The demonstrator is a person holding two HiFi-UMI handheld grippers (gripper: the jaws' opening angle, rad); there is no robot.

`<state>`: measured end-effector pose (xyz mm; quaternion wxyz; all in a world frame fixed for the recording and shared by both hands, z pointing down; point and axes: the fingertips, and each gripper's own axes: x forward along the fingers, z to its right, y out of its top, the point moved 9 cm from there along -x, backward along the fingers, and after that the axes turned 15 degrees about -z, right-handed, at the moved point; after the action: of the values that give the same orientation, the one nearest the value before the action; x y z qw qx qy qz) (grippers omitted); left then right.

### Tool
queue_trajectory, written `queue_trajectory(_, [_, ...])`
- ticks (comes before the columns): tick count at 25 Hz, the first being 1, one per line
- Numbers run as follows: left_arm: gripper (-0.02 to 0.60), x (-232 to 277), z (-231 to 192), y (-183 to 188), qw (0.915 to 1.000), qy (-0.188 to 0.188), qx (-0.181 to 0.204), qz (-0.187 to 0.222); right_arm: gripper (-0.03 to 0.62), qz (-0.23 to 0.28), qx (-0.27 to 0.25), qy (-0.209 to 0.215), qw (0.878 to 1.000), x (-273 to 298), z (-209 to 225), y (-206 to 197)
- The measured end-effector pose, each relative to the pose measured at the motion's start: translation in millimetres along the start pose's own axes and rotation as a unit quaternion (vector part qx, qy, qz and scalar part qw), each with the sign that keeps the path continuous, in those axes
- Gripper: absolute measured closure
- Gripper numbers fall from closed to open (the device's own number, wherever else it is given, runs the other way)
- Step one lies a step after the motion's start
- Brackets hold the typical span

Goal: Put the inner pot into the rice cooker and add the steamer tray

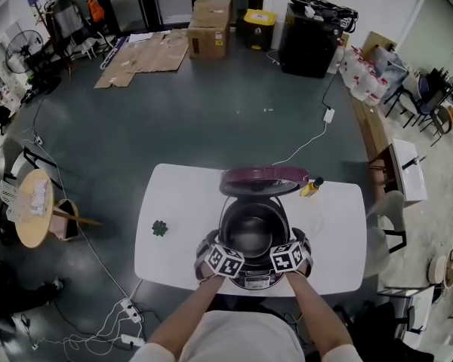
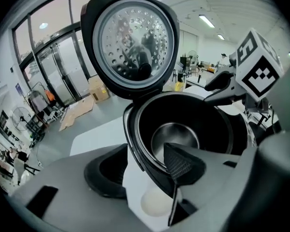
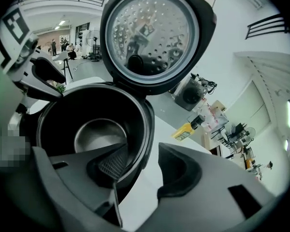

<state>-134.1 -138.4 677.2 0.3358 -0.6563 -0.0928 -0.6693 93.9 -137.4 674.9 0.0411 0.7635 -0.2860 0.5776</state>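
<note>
In the head view the marker cubes (image 1: 225,261) hide both grippers' jaws and the cooker's (image 1: 228,211) front, and the arms (image 1: 309,308) are cut by the bottom edge. A green thing (image 1: 160,228) on the table (image 1: 181,194) is too small to name, and the bottle's (image 1: 311,187) label is too small to read. In the left gripper view the left gripper's (image 2: 146,154) inner jaw covers the near bowl and its outer jaw the cooker's side. The right gripper (image 3: 142,151) does likewise in its own view, where the lid's (image 3: 157,37) top is cut off. Whether the dark wall round the shiny bottom is a pot's cannot be told. The lid's reflections are blurred.
</note>
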Motion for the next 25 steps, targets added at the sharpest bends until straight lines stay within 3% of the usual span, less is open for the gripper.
queue_trajectory(12, [0.348,-51,-2,-6,0.9943,-0.067,0.005,0.083,0.388,0.046,0.083,-0.009,0.996,-52,-2,-28])
queue_trajectory(18, [0.348,-63,-4,-22,0.9885,-0.114,0.009,0.099,0.39,0.073,0.135,0.009,0.988,-87,-18,-42])
queue_trajectory(25, [0.345,-89,-10,-33,0.9806,-0.152,0.035,0.118,0.39,0.094,0.168,-0.003,0.981,-125,-37,-45])
